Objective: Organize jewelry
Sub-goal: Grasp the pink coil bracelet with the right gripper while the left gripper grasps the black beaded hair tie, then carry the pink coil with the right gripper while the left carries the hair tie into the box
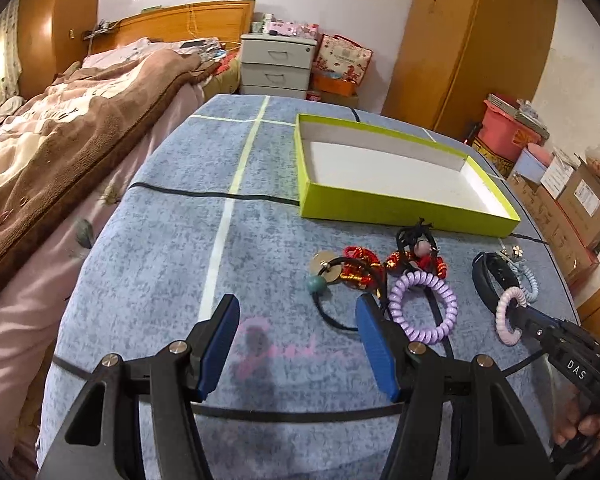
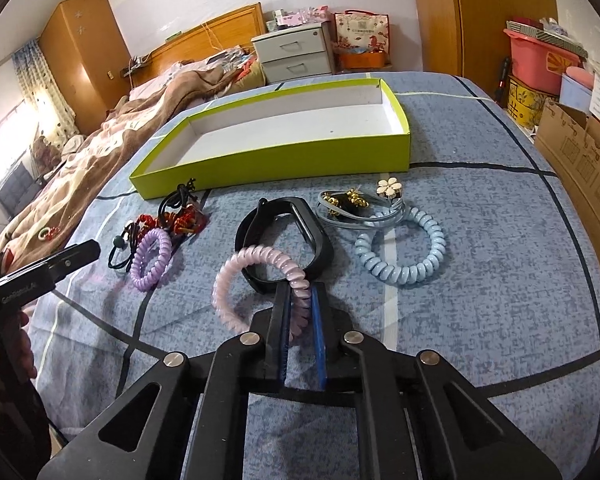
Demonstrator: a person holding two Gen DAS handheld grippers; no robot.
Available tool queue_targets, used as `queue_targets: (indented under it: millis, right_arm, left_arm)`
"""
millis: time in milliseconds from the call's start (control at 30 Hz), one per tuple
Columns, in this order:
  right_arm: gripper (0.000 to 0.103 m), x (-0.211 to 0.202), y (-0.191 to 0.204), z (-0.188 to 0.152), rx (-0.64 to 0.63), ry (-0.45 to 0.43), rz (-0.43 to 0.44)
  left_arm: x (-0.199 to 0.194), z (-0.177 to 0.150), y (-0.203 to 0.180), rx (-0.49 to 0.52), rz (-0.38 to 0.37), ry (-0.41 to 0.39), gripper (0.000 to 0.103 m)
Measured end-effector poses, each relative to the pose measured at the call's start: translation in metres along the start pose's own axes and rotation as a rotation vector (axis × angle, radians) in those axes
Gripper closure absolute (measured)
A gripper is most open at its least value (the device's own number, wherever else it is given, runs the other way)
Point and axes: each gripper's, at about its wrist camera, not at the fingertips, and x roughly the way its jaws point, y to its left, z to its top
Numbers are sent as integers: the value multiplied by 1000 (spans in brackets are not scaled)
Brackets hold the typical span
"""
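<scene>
An open lime-green box with a white inside lies on the blue cloth. In front of it lie a purple coil hair tie, red and black hair ties, a black wristband, a light blue coil tie and a flower clip. My right gripper is shut on a pink coil hair tie beside the wristband. My left gripper is open and empty, just left of the purple tie.
The blue checked cloth covers a table with a bed to the left. A grey drawer unit stands behind. Cardboard boxes and a pink bin stand at the right.
</scene>
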Motion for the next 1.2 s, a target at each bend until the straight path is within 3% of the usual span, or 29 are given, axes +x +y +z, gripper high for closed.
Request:
queue_targets:
  millis: [167,400,867,900,1033,1200]
  right_arm:
    - [93,-3,-5,3,22,-12,8]
    - [93,-15,-4,7,23,-48,35]
    - [93,-16,-5,12,25,-60,60]
    - [93,-16,-5,12,24,-59,61]
    - [93,-14,-3,13,24,-56,64]
    - [93,-13,-2,16,24,-51,67]
  left_arm:
    - [9,4,-4,23,-4,23,41]
    - [24,9,-8,60,51,55,53]
    - [39,18,-16,120,86,73,53]
    - [39,18,-17,121,85,73,56]
    - [37,17,-19,133,69,69,82]
    - [37,18,-17,122,42,69,89]
